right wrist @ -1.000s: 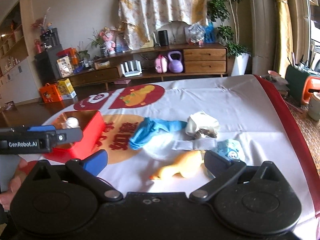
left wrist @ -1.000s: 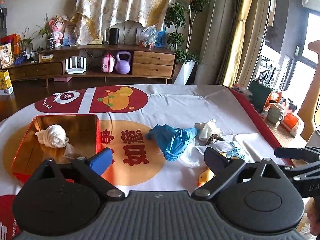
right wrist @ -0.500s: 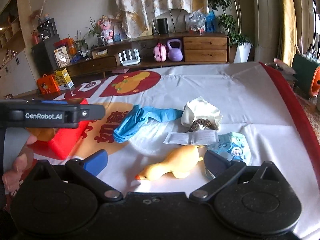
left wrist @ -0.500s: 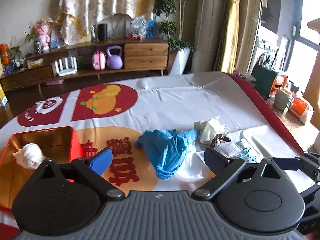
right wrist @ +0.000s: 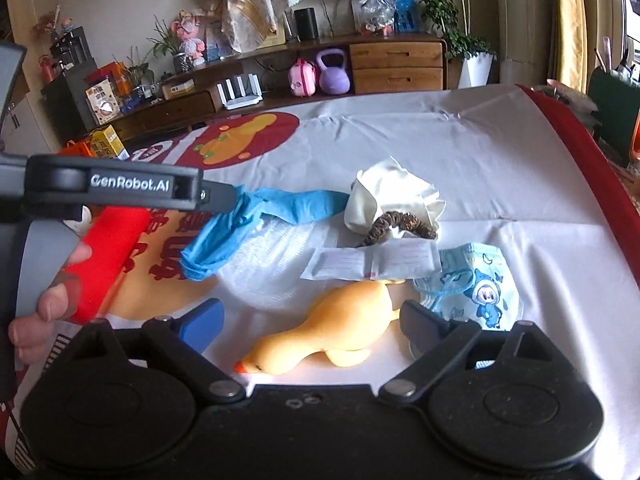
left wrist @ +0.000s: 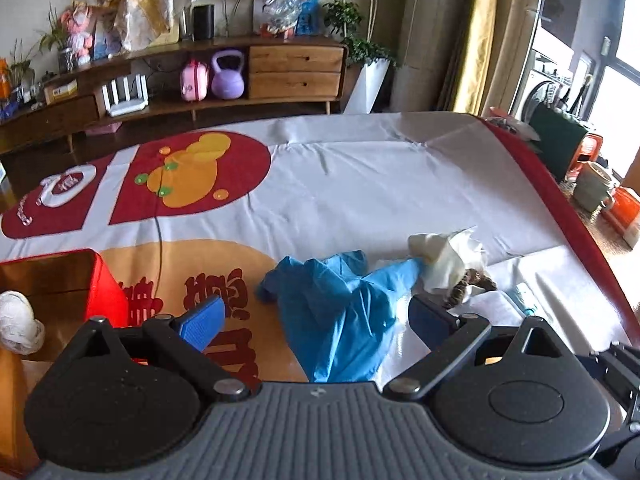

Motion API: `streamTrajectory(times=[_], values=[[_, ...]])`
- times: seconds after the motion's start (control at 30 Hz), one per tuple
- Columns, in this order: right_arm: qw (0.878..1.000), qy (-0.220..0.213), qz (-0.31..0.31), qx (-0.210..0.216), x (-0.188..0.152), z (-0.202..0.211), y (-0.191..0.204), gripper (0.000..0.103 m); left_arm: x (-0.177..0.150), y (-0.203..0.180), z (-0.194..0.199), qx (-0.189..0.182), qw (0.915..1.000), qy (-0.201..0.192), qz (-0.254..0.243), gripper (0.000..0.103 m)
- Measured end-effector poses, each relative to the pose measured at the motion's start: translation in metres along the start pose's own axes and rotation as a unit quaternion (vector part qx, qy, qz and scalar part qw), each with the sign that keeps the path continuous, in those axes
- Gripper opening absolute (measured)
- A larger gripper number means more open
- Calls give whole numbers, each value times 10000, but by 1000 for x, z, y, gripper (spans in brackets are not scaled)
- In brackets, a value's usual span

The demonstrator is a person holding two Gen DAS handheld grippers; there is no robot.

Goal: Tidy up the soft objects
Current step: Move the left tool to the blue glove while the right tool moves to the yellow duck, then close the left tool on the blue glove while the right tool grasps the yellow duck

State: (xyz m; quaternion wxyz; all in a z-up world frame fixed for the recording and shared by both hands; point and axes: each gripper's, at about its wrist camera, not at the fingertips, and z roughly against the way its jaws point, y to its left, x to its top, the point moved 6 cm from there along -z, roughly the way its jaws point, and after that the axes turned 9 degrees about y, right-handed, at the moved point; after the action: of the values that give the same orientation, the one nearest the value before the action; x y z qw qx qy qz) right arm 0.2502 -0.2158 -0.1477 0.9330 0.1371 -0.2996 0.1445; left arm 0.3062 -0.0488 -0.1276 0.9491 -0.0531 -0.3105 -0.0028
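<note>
Looking along the left gripper [left wrist: 316, 316], its two fingers stand spread wide with nothing pinched; the crumpled blue glove [left wrist: 340, 304] lies on the printed tablecloth [left wrist: 360, 176] in the gap between them, not touched by either pad. Just right of the glove, and touching its tapered end, sits a cream cloth [left wrist: 448, 252] with a brown scrunchie [left wrist: 468, 284] against its near edge. At the left edge the red box [left wrist: 100, 284] stands open, a white soft lump [left wrist: 18, 322] resting inside it. From the right wrist, the right gripper [right wrist: 310, 324] has its jaws wide but closing, and the yellow plush duck [right wrist: 336, 328] lies on the cloth between the fingers, its beak toward the camera, with neither pad pressing on it. Beside the right-hand finger lies a child's face mask [right wrist: 476, 288] with a cartoon print, and a flat white packet [right wrist: 372, 262] rests just beyond the duck, in front of the cream cloth and scrunchie. The left gripper's black arm crosses the view on the left, held in a hand [right wrist: 44, 312], its tip over the blue glove; whether it touches cannot be told there.
</note>
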Motion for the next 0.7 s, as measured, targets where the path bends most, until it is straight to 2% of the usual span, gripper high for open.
streamTrajectory(times=[0.23, 0.43, 0.6, 0.7], values=[[9994, 144, -316, -12, 3, -15, -11, 86, 11, 9, -23, -62, 9989, 225, 413, 99], [9995, 186, -251, -4, 3, -20, -7, 86, 13, 3, -35, -82, 9990, 316, 309, 98], [9994, 234, -248, -34, 2, -25, -7, 81, 9, 0, -44, -184, 9984, 455, 267, 98], [9994, 237, -254, -45, 2, -26, -6, 78, 7, 2, -47, -293, 9977, 524, 319, 84]])
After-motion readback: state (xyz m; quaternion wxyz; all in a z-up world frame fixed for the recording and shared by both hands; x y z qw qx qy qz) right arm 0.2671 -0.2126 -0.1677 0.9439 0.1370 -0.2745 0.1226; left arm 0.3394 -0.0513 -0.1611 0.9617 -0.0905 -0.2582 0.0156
